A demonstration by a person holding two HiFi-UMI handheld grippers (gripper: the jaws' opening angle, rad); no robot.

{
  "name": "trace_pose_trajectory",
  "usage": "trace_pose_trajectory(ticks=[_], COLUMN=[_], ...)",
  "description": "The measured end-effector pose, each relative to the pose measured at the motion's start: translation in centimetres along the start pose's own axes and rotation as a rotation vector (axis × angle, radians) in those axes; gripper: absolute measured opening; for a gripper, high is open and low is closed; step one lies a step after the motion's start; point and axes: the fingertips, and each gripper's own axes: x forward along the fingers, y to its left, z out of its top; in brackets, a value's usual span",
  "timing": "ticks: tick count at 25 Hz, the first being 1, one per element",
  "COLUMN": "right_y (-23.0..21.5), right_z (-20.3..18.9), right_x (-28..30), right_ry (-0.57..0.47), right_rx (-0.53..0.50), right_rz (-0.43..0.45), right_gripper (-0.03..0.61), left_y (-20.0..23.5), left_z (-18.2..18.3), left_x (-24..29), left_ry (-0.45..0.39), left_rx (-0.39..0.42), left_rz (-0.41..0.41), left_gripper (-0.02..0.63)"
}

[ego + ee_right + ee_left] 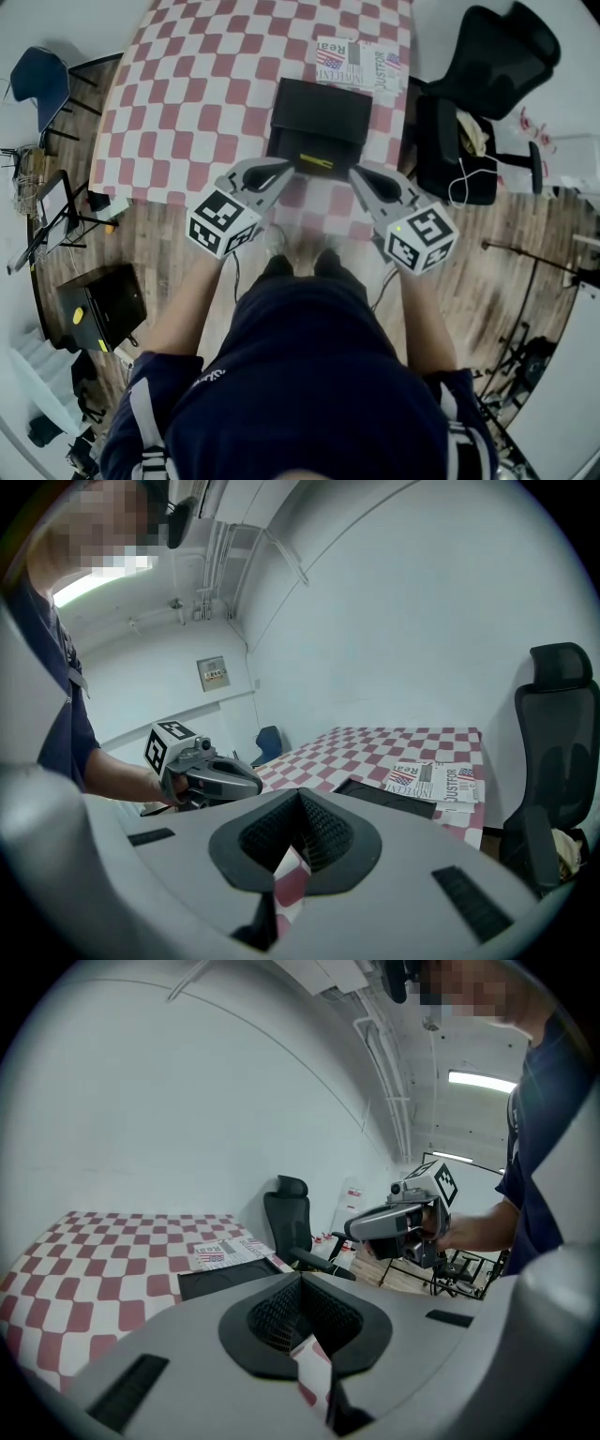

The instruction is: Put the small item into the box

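Fingers of the left gripper (279, 172) and the right gripper (362, 175) are pressing together with nothing between them. Through each slit we are seeing only the checked cloth of the bench (187, 94). We are holding both grippers low over the bench's near edge, the left at seven o'clock and the right at five o'clock of the black box (323, 111), near it but not touching. A small yellow item (316, 161) is lying on the box's six o'clock strip. We are not able to tell whether that strip is the box's inside or a folded-down flap. A newspaper (361, 64) is lying beyond the box at one o'clock. We are judging that this fits either an item already in the box, with the grippers standing clear, or an item waiting on a flap. Any further move is calling first for a closer look at where the item is resting.
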Motion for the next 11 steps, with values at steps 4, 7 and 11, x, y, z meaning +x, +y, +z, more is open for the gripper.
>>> trace_pose_trajectory(ticks=[4,7,11], right_y=[0.01,0.05,0.00], right_z=[-0.07,-0.17,-0.28], right_x=[-0.17,-0.24,-0.31], right_ry=[0.003,0.004,0.002], right_rx=[-0.002,-0.002,-0.001], right_rz=[0.004,0.010,0.013], right_gripper=[0.015,0.015,0.015], left_y=[-0.22,-0.32,-0.42], left_z=[0.07,0.00,-0.07], left_x=[0.00,0.04,0.14], left_ry=[0.001,0.005,0.006], left_rx=[0.005,0.008,0.007], left_rz=[0.004,0.008,0.011], left_gripper=[0.031,0.031,0.031])
